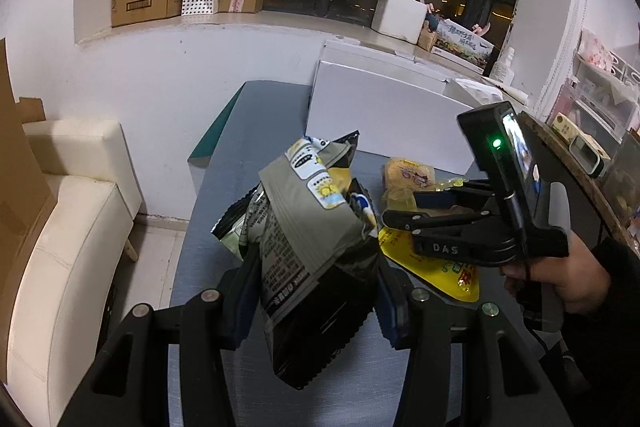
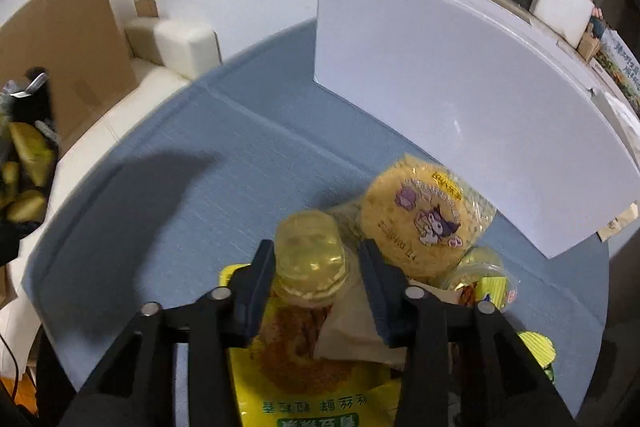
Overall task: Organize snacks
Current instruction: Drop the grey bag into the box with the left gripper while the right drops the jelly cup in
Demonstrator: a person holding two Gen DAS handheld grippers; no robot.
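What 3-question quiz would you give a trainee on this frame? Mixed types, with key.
1. True or false: the left gripper holds a grey chip bag.
2. What sits between the right gripper fingers? A) a banana B) a yellow jelly cup C) a white box
3. Fill in: the round cake pack with the cartoon lies on the ____ mat.

Key: 1 true; 2 B; 3 blue.
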